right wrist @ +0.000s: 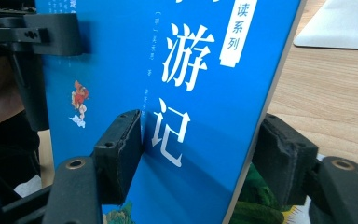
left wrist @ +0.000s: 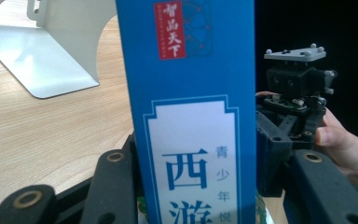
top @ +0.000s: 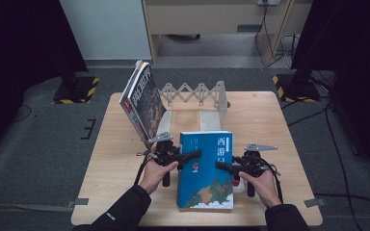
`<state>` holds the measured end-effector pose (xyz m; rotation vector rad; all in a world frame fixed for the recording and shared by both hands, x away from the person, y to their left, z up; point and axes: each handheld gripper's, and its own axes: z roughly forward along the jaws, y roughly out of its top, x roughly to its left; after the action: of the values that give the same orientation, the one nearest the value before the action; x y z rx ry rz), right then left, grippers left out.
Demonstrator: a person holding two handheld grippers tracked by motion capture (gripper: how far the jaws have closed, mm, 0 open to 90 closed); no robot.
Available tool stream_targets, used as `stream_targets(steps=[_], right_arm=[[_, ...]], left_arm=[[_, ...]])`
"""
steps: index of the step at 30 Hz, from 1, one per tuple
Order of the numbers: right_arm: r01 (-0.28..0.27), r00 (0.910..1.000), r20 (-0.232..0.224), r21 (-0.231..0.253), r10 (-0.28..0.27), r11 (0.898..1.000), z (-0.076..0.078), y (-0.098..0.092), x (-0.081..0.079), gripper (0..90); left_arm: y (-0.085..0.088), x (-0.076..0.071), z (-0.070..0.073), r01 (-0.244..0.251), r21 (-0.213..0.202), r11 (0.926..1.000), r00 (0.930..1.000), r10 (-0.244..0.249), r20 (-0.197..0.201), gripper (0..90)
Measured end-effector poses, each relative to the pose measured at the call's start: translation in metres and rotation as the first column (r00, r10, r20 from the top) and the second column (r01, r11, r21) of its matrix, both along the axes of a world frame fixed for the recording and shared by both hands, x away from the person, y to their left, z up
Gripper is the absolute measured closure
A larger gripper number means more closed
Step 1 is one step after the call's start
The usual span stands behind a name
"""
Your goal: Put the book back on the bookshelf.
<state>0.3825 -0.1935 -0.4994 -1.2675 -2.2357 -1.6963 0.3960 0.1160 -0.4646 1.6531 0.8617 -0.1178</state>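
Dim room, grey carpet, and a light wooden desk [top: 270,120] in the middle with a white bookend rack [top: 207,96] at its 12 o'clock edge. One book [top: 142,98] already leaned in the rack around 11 o'clock. You had the blue book [top: 206,168] near the 6 o'clock side of the desk, gripped from both edges: left gripper [top: 192,155] on its 9 o'clock edge, right gripper [top: 220,166] on its 3 o'clock edge. My guess is you pinched it on both sides so it wouldn't flop while you stood it up for the rack.

From above the book looked almost flat. The left gripper view told more: the blue book [left wrist: 191,112] ran up between the jaws, though I couldn't tell if they were actually pressing. The right gripper view was clearer, jaws clamped on cover and back of the blue book [right wrist: 168,70], and it showed your left gripper [right wrist: 32,42] on the far edge.
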Motion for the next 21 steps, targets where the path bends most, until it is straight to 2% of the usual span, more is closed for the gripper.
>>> stream_targets(steps=[7, 14, 21], right_arm=[[-0.007, 0.9998, 0.018, -0.014, 0.008, 1.0, 0.0011, 0.0005, -0.0006, 37.9], [-0.009, 0.9997, 0.021, -0.017, 0.01, 1.0, 0.0007, 0.0009, -0.0003, 38.2], [-0.013, 0.9997, 0.02, -0.019, 0.013, 1.0, 0.0012, 0.0009, -0.0006, 38.4]], left_arm=[[0.0011, 0.0023, -0.0045, -0.013, -0.003, 0.9999, 0.9998, 0.013, -0.013, 50.6], [0.0008, 0.004, -0.0085, -0.021, -0.027, 0.9994, 0.9994, 0.02, -0.028, 50.6], [-0.0011, 0.0052, -0.0088, -0.016, -0.016, 0.9997, 0.9994, 0.016, -0.03, 48.9]])
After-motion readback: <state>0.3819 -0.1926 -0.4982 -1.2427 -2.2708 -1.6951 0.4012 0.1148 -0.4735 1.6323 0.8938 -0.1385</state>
